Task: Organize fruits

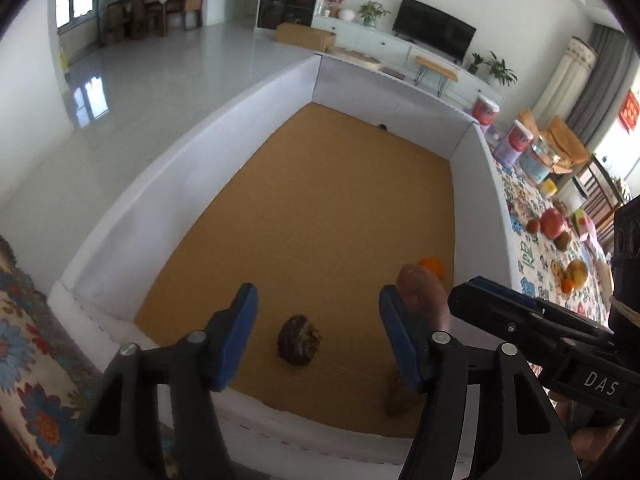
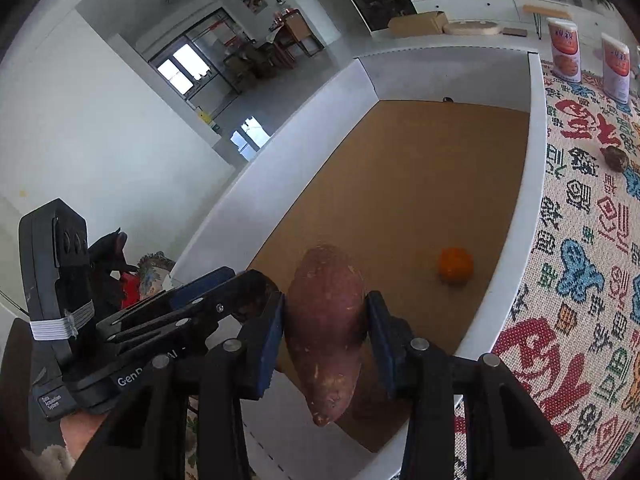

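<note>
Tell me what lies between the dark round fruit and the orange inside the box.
The sweet potato held by the right gripper hangs between the dark round fruit and the orange, above the box floor; the left wrist view shows it.

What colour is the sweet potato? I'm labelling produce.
Reddish-purple with pale scuffs; the sweet potato shows best in the right wrist view.

Black tongs [image 2: 325, 320], blue pads [image 2: 269, 330] — silver screws, white "DAS" lettering

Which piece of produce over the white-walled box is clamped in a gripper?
The reddish-brown sweet potato, between the right gripper's pads; the orange and dark fruit lie loose on the floor.
</note>
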